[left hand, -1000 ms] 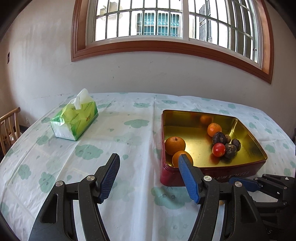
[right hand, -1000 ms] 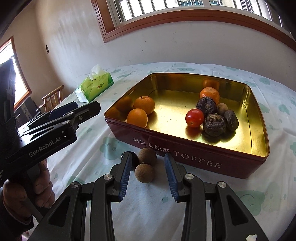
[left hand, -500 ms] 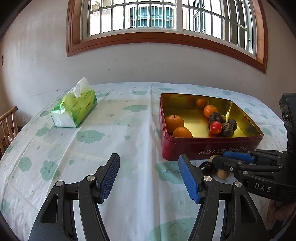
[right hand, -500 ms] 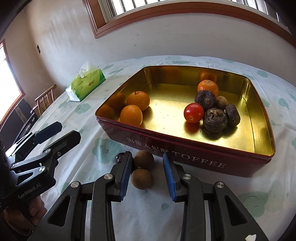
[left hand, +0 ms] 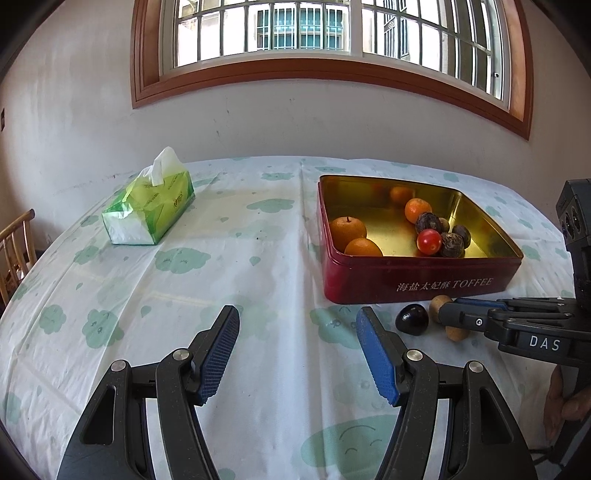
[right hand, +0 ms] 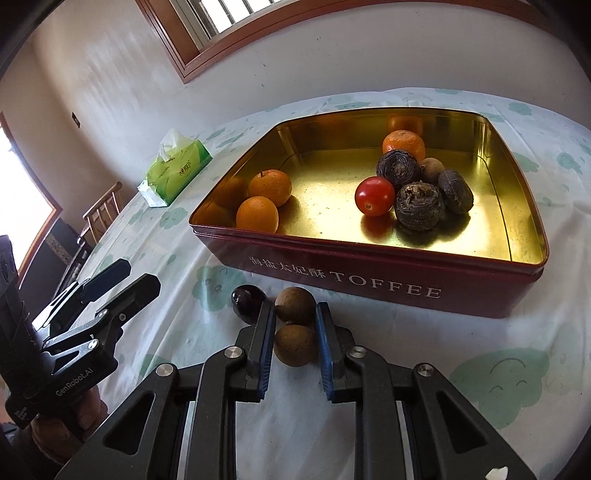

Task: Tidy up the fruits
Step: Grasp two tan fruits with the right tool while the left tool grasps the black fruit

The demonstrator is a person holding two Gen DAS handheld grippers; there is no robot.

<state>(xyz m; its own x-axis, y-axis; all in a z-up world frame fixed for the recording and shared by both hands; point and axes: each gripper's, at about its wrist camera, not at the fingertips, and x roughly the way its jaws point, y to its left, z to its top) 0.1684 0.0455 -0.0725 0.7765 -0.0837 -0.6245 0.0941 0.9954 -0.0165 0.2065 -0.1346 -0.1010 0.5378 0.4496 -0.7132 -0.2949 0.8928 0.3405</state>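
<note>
Right hand-held gripper (right hand: 295,325) closed on two brown longans (right hand: 295,325), both squeezed between blue pads, on surface (left hand: 221,273) just before tin's front wall. Toffee tin (right hand: 369,273) holds three oranges, cherry tomato (right hand: 374,195), dark wrinkled fruits. Dark plum (right hand: 246,298) touches right gripper's left finger outside. Left hand-held gripper (left hand: 297,350) open, nothing between pads, above bare cloth. Left view alone shows window (left hand: 295,29) fully; right view alone shows longans pinched. Tissue pack (left hand: 151,210) near surface's far left edge.

Daylight through a barred, wood-framed window (left hand: 295,33) falls on white walls (left hand: 277,118); wooden chair (left hand: 14,247) at left.
</note>
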